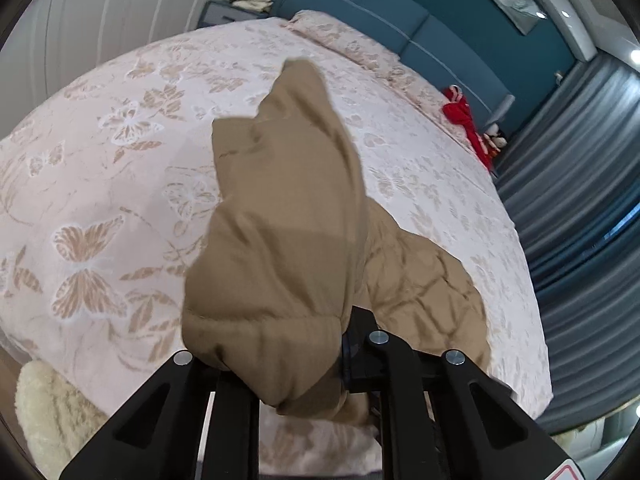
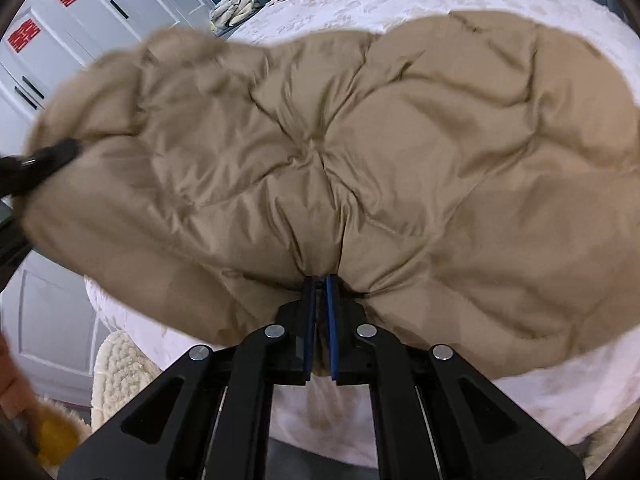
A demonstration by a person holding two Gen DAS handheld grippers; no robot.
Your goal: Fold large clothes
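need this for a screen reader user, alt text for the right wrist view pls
The right hand-held gripper is shut on the near edge of a tan quilted jacket spread over a white floral bedspread. At far left, the left hand-held gripper grips the jacket's other side.

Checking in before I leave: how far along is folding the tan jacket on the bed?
Early. Done: both grips are set. The right gripper pinches the quilted tan jacket at its near edge; the left gripper holds a bunched part lifted off the bed. Left: no flat, finished fold shows yet.
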